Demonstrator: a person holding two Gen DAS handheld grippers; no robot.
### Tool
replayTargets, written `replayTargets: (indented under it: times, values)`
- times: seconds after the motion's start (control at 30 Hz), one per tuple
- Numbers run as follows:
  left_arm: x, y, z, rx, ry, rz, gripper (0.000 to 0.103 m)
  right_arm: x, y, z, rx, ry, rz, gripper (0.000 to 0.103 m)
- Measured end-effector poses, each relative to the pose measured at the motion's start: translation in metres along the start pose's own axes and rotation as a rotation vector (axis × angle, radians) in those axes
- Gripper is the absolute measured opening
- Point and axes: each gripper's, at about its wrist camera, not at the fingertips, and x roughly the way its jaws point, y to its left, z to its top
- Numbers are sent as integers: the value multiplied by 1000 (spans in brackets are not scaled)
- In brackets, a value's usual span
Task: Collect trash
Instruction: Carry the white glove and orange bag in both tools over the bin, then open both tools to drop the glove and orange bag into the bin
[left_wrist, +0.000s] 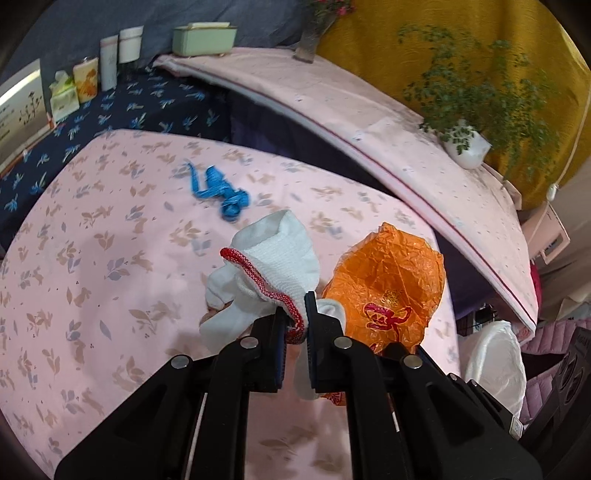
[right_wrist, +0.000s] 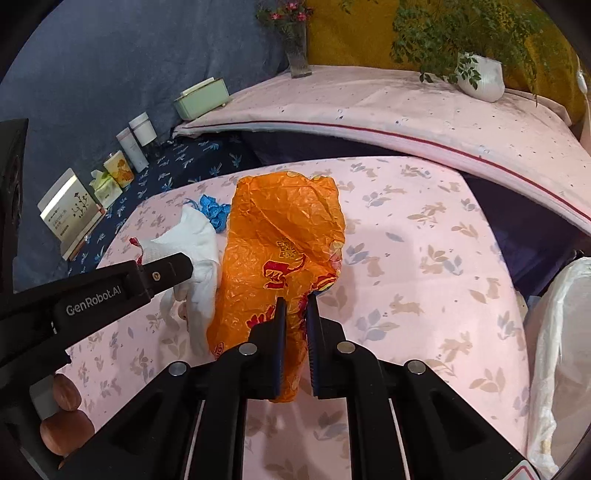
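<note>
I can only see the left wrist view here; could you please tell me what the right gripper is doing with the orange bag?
Observer: The right gripper is shut on the orange bag, pinching its lower edge.
Operator: Thank you. Is anything lying near my left gripper's body that I cannot see?
Observer: Yes, two brown walnut-like balls show beside the left gripper in the right wrist view.
Operator: And is the white liner bag really close?
Observer: The white plastic bag sits just off the table's right edge.
</note>
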Motion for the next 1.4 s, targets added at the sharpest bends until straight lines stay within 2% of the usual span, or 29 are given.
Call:
replayTargets:
  times: [0.27, 0.63, 0.9, 1.4]
  values:
    - [-29, -62, -8, 94, -37, -43, 8, -57, -42, 3, 53, -99, -36, 10]
    - [-43, -140, -25, 224, -50, -106, 9, -107, -108, -3, 142, -184, -113, 10]
    - [-39, -191, -46, 316, -25, -143, 9, -128, -170, -21, 252, -204, -180, 10]
    - [-22, -279, -91, 478, 57, -241, 9, -163, -257, -56, 403, -230, -283, 10]
